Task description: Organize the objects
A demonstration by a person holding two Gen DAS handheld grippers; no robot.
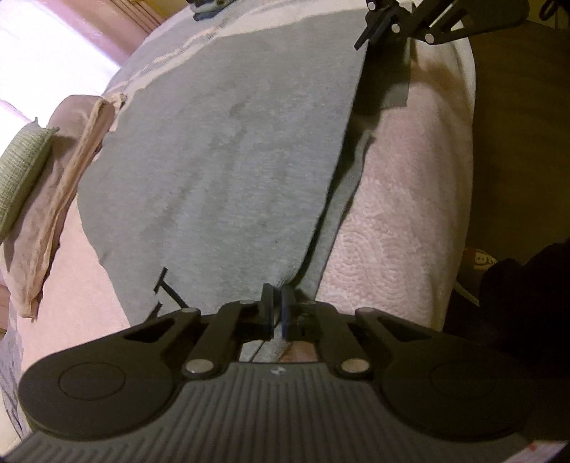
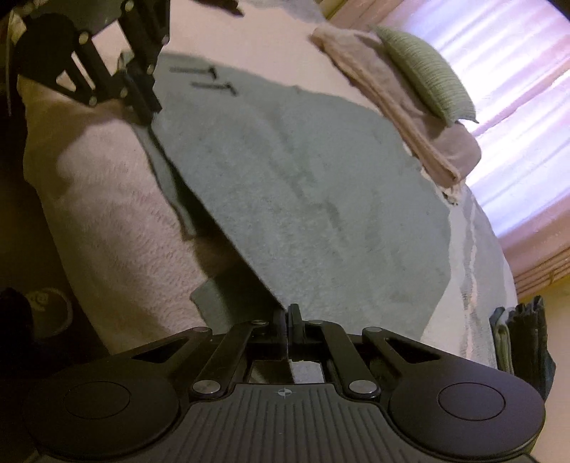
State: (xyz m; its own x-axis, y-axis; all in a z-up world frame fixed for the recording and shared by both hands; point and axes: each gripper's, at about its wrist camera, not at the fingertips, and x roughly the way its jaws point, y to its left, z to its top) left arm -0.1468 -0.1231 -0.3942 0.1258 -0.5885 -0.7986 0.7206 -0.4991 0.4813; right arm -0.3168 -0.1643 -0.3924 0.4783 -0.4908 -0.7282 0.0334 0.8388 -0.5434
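Observation:
A large grey towel (image 1: 221, 171) lies spread on a pink bed cover (image 1: 399, 220); it also shows in the right wrist view (image 2: 313, 199). My left gripper (image 1: 277, 302) is shut on the towel's near corner at the folded edge. My right gripper (image 2: 288, 320) is shut on the opposite corner of the same edge. Each gripper shows in the other's view: the right one (image 1: 377, 32) at the top, the left one (image 2: 142, 107) at the upper left. The held edge is lifted, with a lower towel layer (image 1: 335, 228) showing beneath it.
A folded beige-pink cloth (image 1: 60, 199) and a green striped pillow (image 1: 21, 171) lie beside the towel; they also show in the right wrist view (image 2: 402, 107), (image 2: 427, 71). The bed edge (image 1: 463, 178) drops to a dark floor. A bright curtained window (image 2: 516, 124) stands behind.

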